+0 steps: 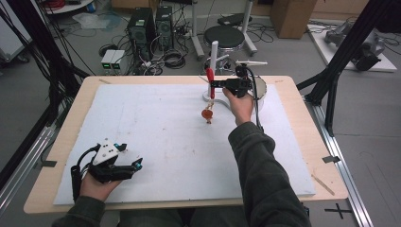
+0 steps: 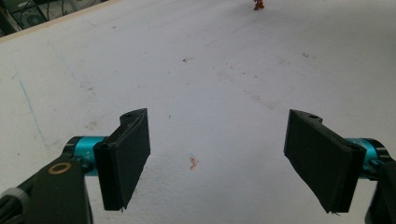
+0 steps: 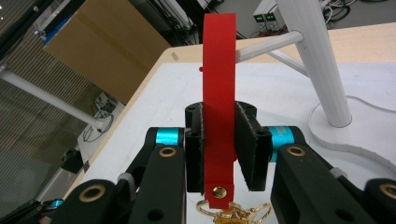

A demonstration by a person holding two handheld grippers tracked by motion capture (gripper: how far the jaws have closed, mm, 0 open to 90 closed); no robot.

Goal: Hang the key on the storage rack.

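A white sheet (image 1: pixel 156 137) covers the wooden table (image 1: pixel 307 142); around it the floor carries cables and computers (image 1: pixel 150 28). Near the far edge, beside the white stand (image 1: pixel 213 71), the right gripper (image 1: pixel 213 83) clamps the red strap (image 3: pixel 219 93). The left gripper (image 1: pixel 137 164) rests wide apart at the near left corner.
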